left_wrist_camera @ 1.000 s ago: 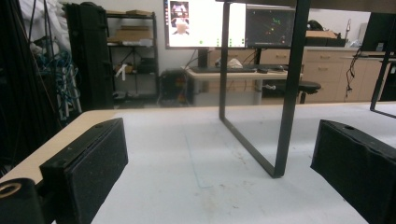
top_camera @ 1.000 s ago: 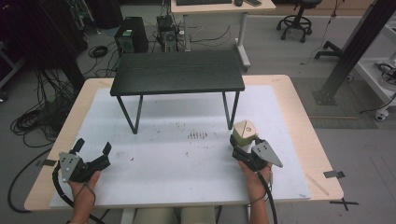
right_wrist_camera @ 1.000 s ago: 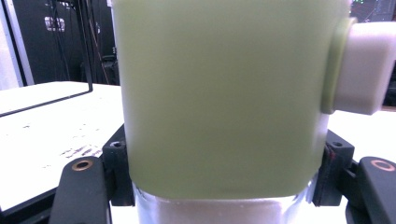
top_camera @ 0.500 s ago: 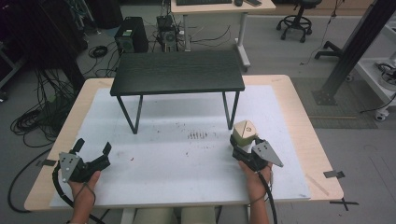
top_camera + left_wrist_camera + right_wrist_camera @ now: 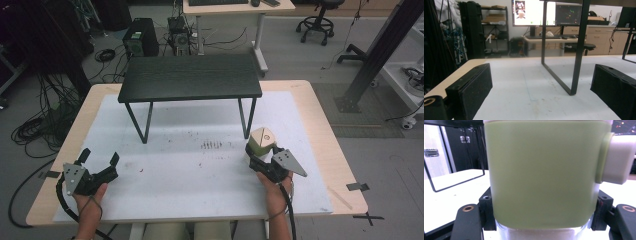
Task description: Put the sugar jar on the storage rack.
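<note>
A pale green cup with a beige lid stands upright on the white mat, right of centre, close to the small table's right front leg. My right gripper is shut on it from the near side. Up close, the cup's green sleeve has a black jaw pressed against each flank, and a beige knob juts from its right. At the mat's front left, my left gripper rests wide open. Its two black pads hold nothing between them.
A small black table on thin metal legs stands at the back middle of the mat. One of its legs rises just ahead of my left gripper. The wooden tabletop's edge frames the mat. Beyond are cables, desks, monitors and an office chair.
</note>
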